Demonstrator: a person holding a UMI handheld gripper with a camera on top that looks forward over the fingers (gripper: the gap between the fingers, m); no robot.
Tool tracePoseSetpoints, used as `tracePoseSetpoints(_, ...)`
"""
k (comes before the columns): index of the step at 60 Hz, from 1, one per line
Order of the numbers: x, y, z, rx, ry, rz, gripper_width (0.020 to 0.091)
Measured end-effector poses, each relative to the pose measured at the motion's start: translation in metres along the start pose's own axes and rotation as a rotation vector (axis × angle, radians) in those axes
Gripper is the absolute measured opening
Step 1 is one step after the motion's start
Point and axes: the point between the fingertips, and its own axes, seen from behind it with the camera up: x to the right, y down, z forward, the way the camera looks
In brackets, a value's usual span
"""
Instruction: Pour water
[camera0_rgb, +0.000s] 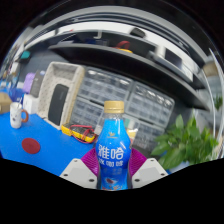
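- Blue table top (45, 150) beneath; cluttered room with shelving beyond, green plant (185, 143) to the right, white mug (17, 116) at left.
- Blue-labelled plastic bottle (113, 145), orange cap, upright between the fingers, white Chinese characters on label.
- Gripper (114, 172) clamped on bottle, both fingers pressing its sides.

Glossy plastic against a matt blue table

The bottle (114, 146) looks like clear, smooth plastic with a shiny blue printed label and a pale orange plastic cap. It stands between the hand-held gripper (115, 172) fingers, whose magenta pads look matt. The table (55, 150) has a flat blue matt surface. The white mug (17, 115) on the far left looks glazed.
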Motion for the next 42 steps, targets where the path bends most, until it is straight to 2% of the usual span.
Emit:
tracePoseSetpoints(11,-0.091,-0.06,0.008,0.064,-0.038,-0.38,0.0347)
tracePoseSetpoints(25,-0.22,-0.126,0.024,0.2,-0.057,-0.868,0.0349)
tracePoseSetpoints(42,-0.301,-0.156,0.037,0.323,0.008,-1.447,0.0347)
